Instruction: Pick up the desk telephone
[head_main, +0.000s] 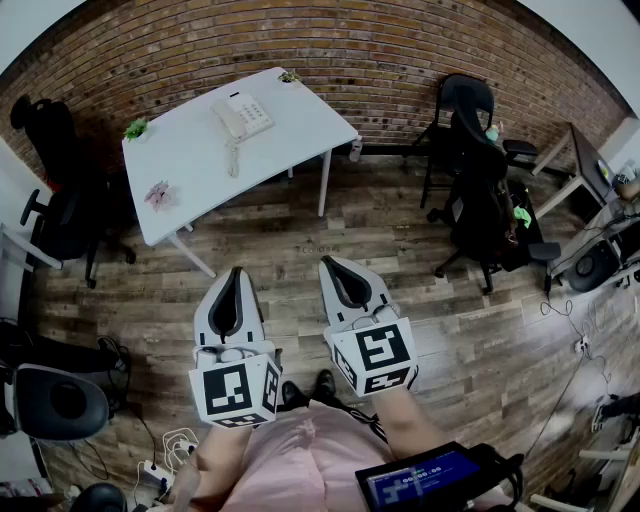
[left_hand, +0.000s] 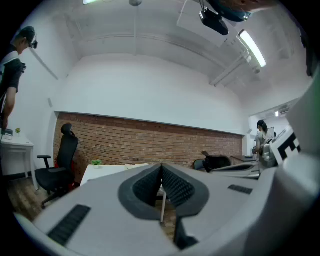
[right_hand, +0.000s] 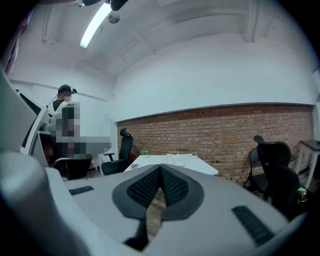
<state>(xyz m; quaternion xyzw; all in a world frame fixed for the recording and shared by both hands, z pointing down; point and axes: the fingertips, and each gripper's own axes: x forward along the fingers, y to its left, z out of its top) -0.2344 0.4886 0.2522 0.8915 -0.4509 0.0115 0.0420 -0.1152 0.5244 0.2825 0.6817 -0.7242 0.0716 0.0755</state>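
A white desk telephone (head_main: 241, 117) sits on a white table (head_main: 190, 170) by the brick wall, its handset cord trailing toward the table's front. Both grippers hang over the wooden floor, well short of the table. My left gripper (head_main: 233, 276) is shut with nothing in it. Beside it, my right gripper (head_main: 332, 265) is also shut and empty. In the left gripper view the jaws (left_hand: 161, 167) meet, and the table (left_hand: 107, 170) shows just beyond them. In the right gripper view the pads (right_hand: 160, 169) touch, and the telephone (right_hand: 175, 159) lies small on the table (right_hand: 170, 162).
A small green plant (head_main: 136, 127) and a pink flower (head_main: 160, 194) stand on the table. Black office chairs (head_main: 478, 180) stand at the right, another chair (head_main: 55, 160) at the left. A desk (head_main: 590, 170) is at far right. Cables and a power strip (head_main: 165, 455) lie on the floor.
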